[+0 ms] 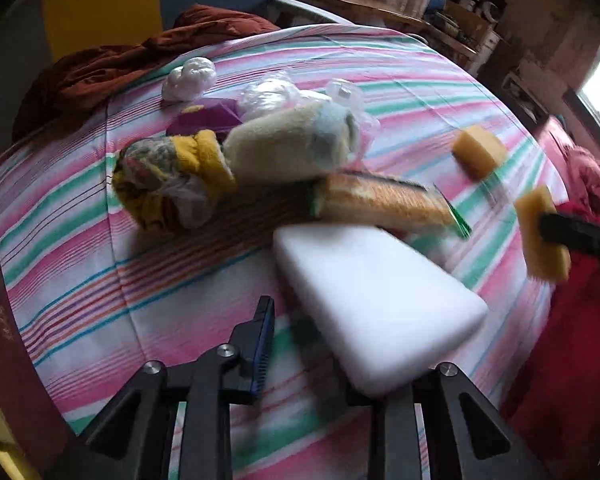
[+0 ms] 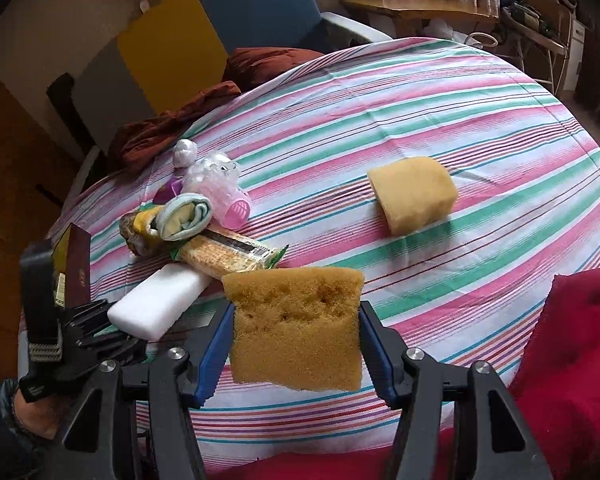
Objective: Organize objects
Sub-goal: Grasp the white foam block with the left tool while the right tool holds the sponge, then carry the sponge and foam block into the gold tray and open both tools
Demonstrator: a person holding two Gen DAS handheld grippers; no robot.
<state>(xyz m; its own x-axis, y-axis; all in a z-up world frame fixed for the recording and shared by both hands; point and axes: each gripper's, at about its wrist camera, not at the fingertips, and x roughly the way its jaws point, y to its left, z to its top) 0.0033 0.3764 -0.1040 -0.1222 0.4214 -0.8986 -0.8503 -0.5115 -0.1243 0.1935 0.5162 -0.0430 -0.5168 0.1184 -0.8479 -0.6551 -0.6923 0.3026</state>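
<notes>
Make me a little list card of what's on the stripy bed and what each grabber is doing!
surface: striped sheet
right gripper: shut on a brown sponge, held up off the sheet
left gripper: open, white foam block between its fingers
loose sponge: lying alone on the sheet
pile: cracker packet, rolled socks, pink plastic container, white bag
edges: brown blanket, red cloth

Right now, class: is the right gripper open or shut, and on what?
Shut on the yellow sponge: the right gripper has both blue jaws pressed against the sponge's sides, holding it above the striped cloth.
</notes>
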